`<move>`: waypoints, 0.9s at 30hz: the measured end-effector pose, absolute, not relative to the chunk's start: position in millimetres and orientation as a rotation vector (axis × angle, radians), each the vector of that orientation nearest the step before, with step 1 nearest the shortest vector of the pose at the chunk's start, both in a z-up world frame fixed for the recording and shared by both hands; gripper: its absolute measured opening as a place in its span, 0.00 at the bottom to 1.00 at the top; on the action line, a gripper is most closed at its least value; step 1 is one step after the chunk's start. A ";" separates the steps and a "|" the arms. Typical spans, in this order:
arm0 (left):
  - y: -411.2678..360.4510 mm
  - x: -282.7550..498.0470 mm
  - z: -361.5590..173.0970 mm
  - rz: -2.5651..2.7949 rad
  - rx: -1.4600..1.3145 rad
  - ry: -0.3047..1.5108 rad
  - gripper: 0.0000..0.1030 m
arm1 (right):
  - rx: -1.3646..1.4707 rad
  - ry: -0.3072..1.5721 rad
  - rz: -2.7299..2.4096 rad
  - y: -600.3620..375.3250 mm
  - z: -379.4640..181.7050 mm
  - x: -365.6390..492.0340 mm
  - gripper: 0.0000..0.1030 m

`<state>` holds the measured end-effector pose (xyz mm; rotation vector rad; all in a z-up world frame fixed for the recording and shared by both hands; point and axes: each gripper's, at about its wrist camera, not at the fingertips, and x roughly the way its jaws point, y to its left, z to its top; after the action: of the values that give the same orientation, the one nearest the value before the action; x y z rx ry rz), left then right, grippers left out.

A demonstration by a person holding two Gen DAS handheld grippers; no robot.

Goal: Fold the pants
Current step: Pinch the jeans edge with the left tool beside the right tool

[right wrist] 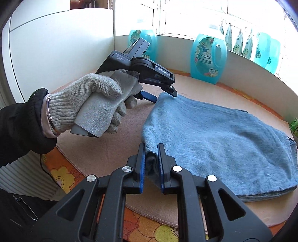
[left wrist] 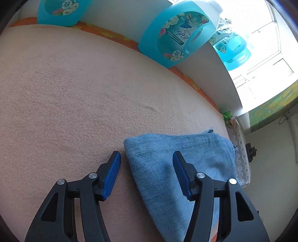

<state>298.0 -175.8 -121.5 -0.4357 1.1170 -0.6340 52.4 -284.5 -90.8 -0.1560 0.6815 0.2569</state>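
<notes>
Peach-pink terry cloth, a large towel [right wrist: 104,149], covers most of the table, and under it a tablecloth [right wrist: 61,173] with an orange and yellow flower print shows at the near edge and along the far rim. A white wall [right wrist: 55,55] stands at the far left, and a bright window [right wrist: 195,14] runs along the far side.

On the towel, right of centre, lie the pants [right wrist: 223,139], light blue denim folded into a thick, roughly rectangular stack of several layers, its rounded folded edge facing left and its layered edges towards the near right.

Three turquoise detergent bottles stand along the far edge of the table against the sill: one bottle [right wrist: 208,57] with a flowered label and a handle sits far behind the pants, a second bottle [right wrist: 147,40] stands further left, partly hidden by the left gripper, and a third bottle [right wrist: 268,50] stands at the far right.

A person's left hand [right wrist: 93,104] in a grey knit glove, with a black sleeve [right wrist: 20,126] at the wrist, holds the left gripper [left wrist: 147,156] over the far left corner of the pants. Its blue-padded fingers [left wrist: 111,175] stand apart, one over the towel and one over the denim, and do not press on the fabric.

The right gripper [right wrist: 151,150] is at the near left corner of the pants, its fingers closed tight on a bunch of the folded denim edge, which shows pinched between the blue pads.
</notes>
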 end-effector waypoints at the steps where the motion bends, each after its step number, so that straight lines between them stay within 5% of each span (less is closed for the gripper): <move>1: -176.8 297.4 -121.8 -0.637 -0.445 1.109 0.55 | -0.147 0.678 0.258 -286.0 -89.7 53.6 0.12; 3: -180.1 296.0 -123.2 -0.645 -0.451 1.094 0.47 | -0.137 0.673 0.261 -287.1 -88.4 53.3 0.12; 5: -183.3 295.8 -123.1 -0.652 -0.457 1.084 0.27 | -0.139 0.668 0.260 -286.8 -88.3 50.6 0.12; 7: -185.2 296.9 -119.9 -0.664 -0.471 1.073 0.22 | -0.145 0.663 0.259 -286.2 -87.6 50.0 0.12; 27: -287.2 286.1 -20.2 -0.818 -0.344 0.866 0.16 | 0.001 0.521 0.235 -376.2 -20.5 33.1 0.12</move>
<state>286.1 -287.2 -20.2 -0.3435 0.8660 -0.8183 33.1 -376.2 -20.5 0.0014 0.5212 0.2346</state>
